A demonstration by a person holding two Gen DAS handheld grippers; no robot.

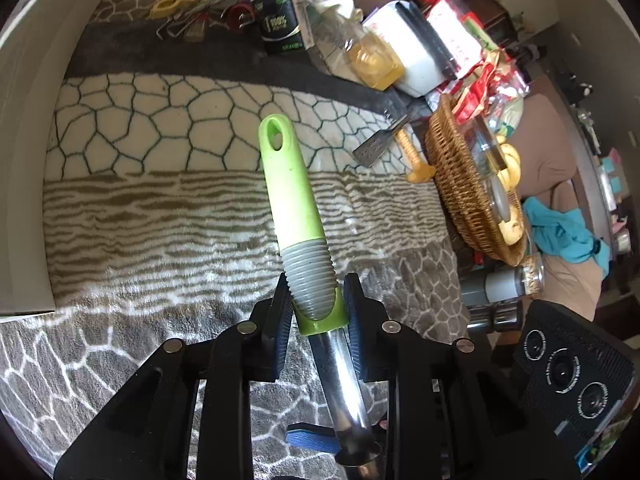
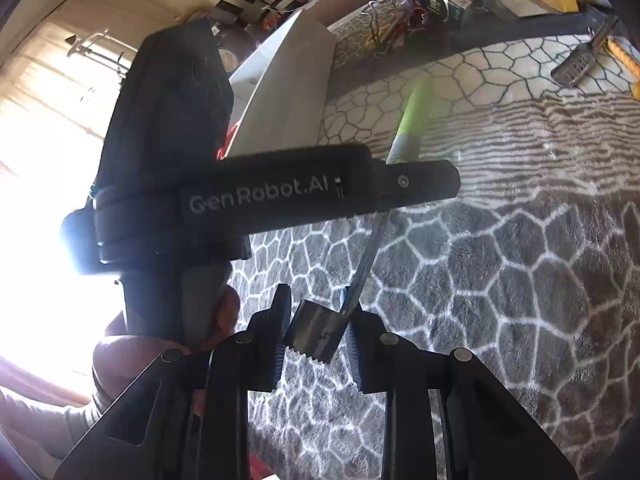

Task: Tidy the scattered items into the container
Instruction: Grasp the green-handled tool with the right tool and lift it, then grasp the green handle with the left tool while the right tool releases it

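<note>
A kitchen tool with a lime-green handle (image 1: 288, 184), a grey ribbed grip and a steel shaft (image 1: 344, 380) hangs above the patterned blanket. My left gripper (image 1: 318, 308) is shut on it, its blue pads pressing the ribbed grip and green collar. My right gripper (image 2: 318, 328) is shut on the tool's toothed metal head (image 2: 316, 332); the shaft runs up from there to the green handle (image 2: 414, 116). The left gripper's black housing (image 2: 280, 192) crosses the right wrist view and hides part of the tool. A wicker basket (image 1: 456, 184) stands at the right.
A white box wall (image 1: 24, 160) rises at the left. A metal scraper with a yellow handle (image 1: 376, 148) lies by the basket. A green-black carton (image 1: 280, 24), a yellow clip (image 1: 168, 6), wire hooks and packets crowd the far edge. A grinder (image 1: 500, 284) lies near the basket.
</note>
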